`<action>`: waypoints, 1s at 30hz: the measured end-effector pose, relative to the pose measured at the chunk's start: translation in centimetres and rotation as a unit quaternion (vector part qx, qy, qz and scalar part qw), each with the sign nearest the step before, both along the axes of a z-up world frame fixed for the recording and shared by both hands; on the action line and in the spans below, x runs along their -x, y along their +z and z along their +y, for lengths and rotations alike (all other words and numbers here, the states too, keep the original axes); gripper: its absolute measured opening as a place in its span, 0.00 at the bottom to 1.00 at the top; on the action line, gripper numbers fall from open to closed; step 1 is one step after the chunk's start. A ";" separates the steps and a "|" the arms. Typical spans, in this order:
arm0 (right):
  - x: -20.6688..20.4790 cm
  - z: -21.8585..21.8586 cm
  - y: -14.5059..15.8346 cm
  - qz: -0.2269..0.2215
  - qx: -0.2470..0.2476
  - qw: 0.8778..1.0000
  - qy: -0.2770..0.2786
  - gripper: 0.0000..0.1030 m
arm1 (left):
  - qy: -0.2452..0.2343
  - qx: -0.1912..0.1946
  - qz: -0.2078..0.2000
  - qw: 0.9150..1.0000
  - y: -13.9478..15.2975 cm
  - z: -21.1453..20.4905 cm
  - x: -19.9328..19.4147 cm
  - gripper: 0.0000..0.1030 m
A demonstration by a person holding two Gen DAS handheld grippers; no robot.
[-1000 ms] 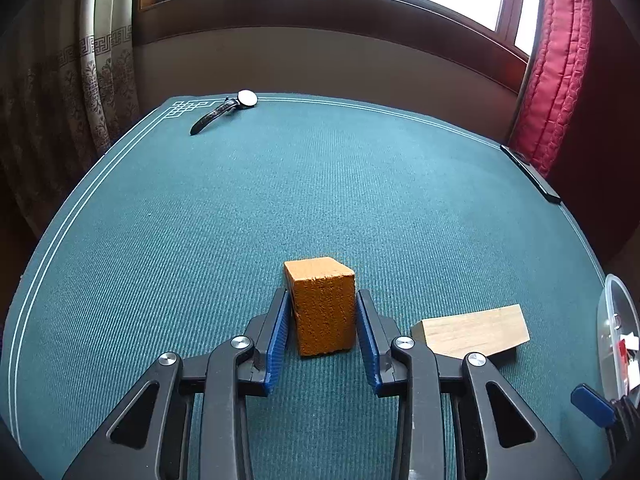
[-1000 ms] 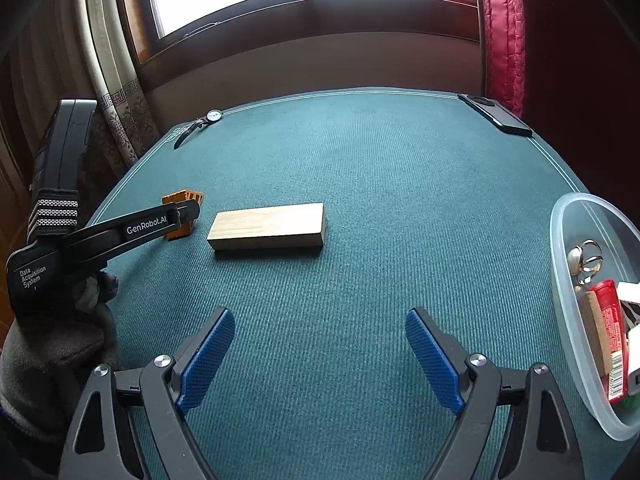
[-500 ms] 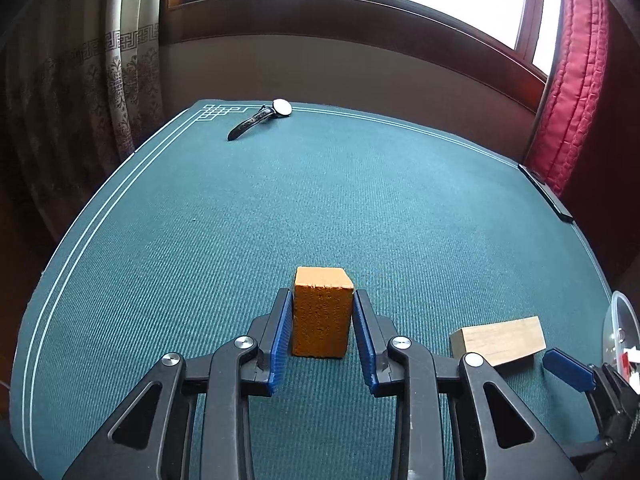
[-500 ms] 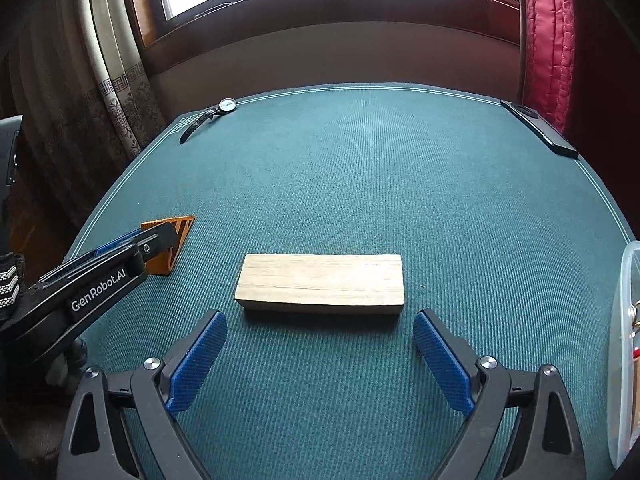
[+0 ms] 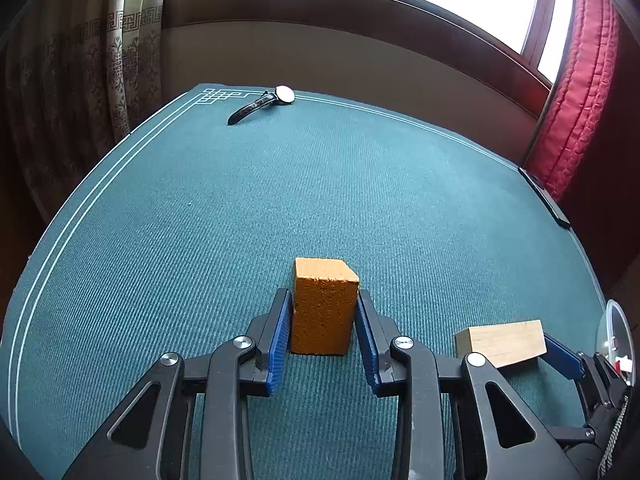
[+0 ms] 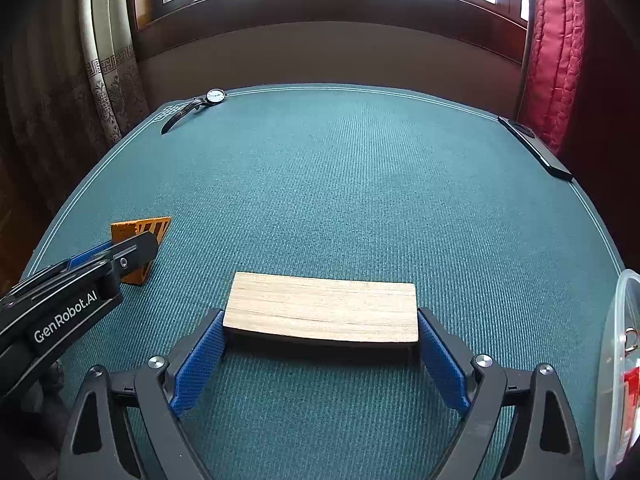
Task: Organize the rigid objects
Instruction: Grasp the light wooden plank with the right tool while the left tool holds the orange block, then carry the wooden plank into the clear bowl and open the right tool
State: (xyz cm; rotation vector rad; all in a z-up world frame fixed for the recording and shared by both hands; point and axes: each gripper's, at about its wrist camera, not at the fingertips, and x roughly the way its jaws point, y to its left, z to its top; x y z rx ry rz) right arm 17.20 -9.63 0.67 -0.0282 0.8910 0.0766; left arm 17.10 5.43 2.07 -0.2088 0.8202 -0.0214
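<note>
You are holding the left gripper [image 5: 323,334] low over the green felt table [image 5: 240,216], pointing toward the window, and its blue pads [image 5: 280,340] are pressing both sides of the orange block [image 5: 324,312], which is standing upright on the felt (in the right wrist view the same block [image 6: 138,236] is showing a striped face behind that gripper's finger). Further right, you are keeping the right gripper [image 6: 322,354] level and close to the table, and its pads [image 6: 200,360] are sitting against the two short ends of the wooden block [image 6: 322,312], which is lying flat and crosswise between them; whether they are squeezing it is hard to tell. At the far right edge, a clear plastic container [image 6: 612,380] is resting on the table near that gripper.
</note>
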 end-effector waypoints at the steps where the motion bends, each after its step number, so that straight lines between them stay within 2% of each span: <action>1: 0.0 -0.1 0.0 0.000 -0.002 1.000 0.000 0.91 | 0.000 0.000 0.000 1.000 0.0 0.0 0.0 0.33; 14: 2.5 -1.9 0.1 -0.001 -0.023 1.000 -0.009 0.91 | -0.004 0.002 -0.008 1.000 -0.2 0.1 0.1 0.32; 30: 6.9 -4.9 1.9 -0.022 -0.034 0.998 -0.042 0.91 | -0.047 0.001 -0.029 0.998 1.6 -2.5 1.6 0.30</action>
